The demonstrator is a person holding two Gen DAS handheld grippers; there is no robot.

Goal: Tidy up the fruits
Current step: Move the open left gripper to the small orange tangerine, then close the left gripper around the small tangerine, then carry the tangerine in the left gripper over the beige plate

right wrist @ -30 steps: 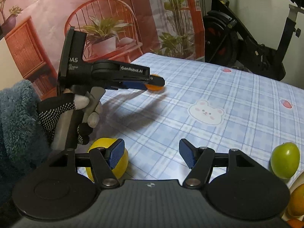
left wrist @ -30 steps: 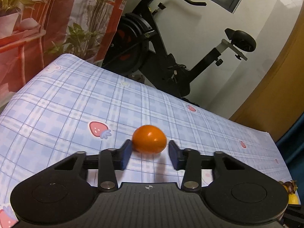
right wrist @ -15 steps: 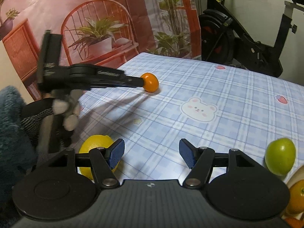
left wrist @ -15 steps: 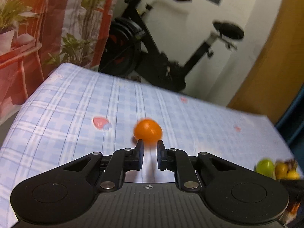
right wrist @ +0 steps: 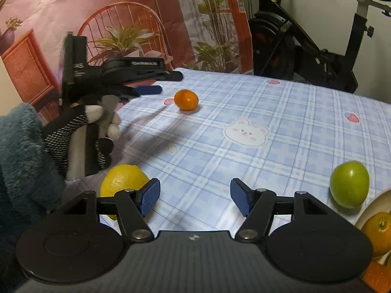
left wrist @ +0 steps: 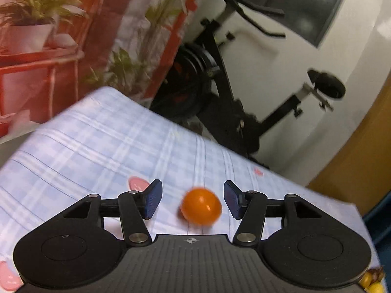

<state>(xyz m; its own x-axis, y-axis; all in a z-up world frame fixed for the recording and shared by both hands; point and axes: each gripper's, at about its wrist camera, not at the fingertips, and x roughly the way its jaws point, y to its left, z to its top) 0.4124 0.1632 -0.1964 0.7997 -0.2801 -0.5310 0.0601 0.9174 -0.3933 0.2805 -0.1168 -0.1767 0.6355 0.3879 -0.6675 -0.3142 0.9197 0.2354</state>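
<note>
A tangerine (left wrist: 200,206) lies on the blue checked tablecloth (left wrist: 97,151). It shows between the blue pads (left wrist: 152,202) of my left gripper (left wrist: 191,202), whose jaws are opening; neither pad touches it. In the right wrist view the tangerine (right wrist: 186,100) sits just off the tips of the left gripper (right wrist: 171,82), which a gloved hand (right wrist: 80,127) holds. My right gripper (right wrist: 195,197) stands open over bare cloth. A lemon (right wrist: 122,178) lies behind its left finger and a green apple (right wrist: 349,186) to its right.
A cream bowl (right wrist: 371,202) at the right edge holds an orange (right wrist: 377,229). An exercise bike (right wrist: 305,48) stands past the table's far edge, in front of a printed plant backdrop (right wrist: 146,12). A fuzzy blue sleeve (right wrist: 22,158) fills the left side.
The left jaws stood around the tangerine, then shut with the fruit lying ahead of them, and now stand apart with it between them again. The right gripper has kept still.
</note>
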